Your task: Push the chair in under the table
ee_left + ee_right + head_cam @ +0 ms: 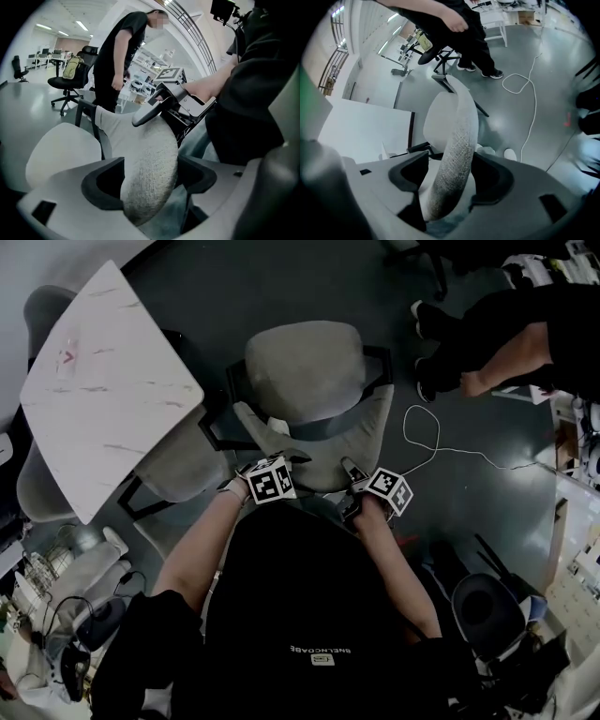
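A person in a black top stands behind a grey office chair [305, 367], with a hand-held gripper set over each end of its backrest [150, 154]. The placement looks chosen so that a push would run evenly through both sides. The left hand-held gripper [150, 183] straddles the padded top edge with its jaws spread wide. The fabric fills the gap and brushes the dark pads, with no clamp evident. The right hand-held gripper [447, 183] is likewise released: the rim stands between its jaws, close against one pad, with a sliver of space at the other. The chair sits fully out on the dark, smooth floor [234, 287], with none of it under the counter [103, 381], whose corner lies just beside the chair's black arm frame. It would probably have to be swung toward that corner, so the task appears barely begun. The backrest is coarse woven cloth over a rounded, curving cushion, while the counter top is a hard white slab with faint marble veining. A second chair [173, 465] is tucked partly beneath the counter. A pale cable [441, 442] loops across the floor near another person [506, 334].
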